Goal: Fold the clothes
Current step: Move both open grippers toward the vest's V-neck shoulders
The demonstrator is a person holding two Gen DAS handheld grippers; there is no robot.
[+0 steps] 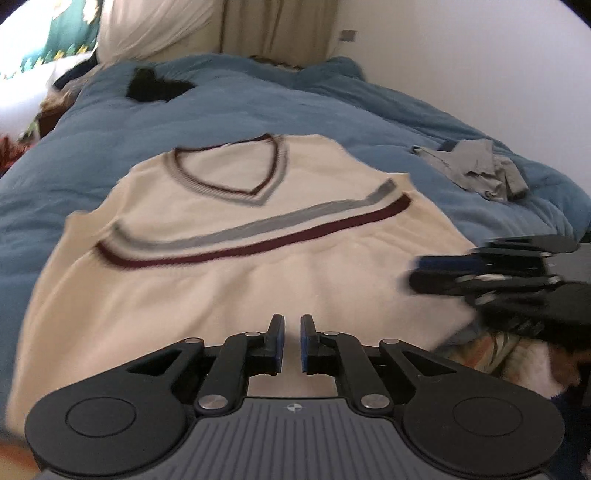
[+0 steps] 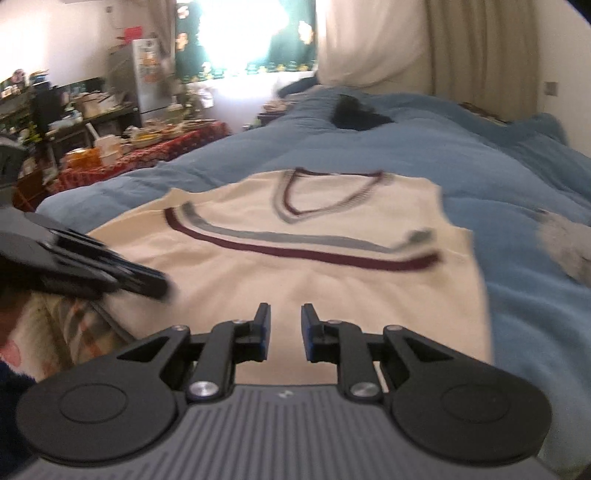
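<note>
Sweater (image 1: 236,280) lies flat on the blue bed (image 1: 110,122); your left gripper (image 1: 292,343) and right gripper (image 2: 285,332) hover over its hem, jaws narrowly parted, holding nothing.

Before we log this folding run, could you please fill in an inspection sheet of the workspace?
Surface: blue duvet covering the bed.
Job's things: cream V-neck vest lying flat, neckline at the far end.
Clutter: crumpled grey garment beside the vest; black item at the far end.
Grippers: left gripper and right gripper both slightly open, nothing between the jaws.
Cables: nothing seen.
Surroundings: curtains, bright window, crowded side table.
</note>
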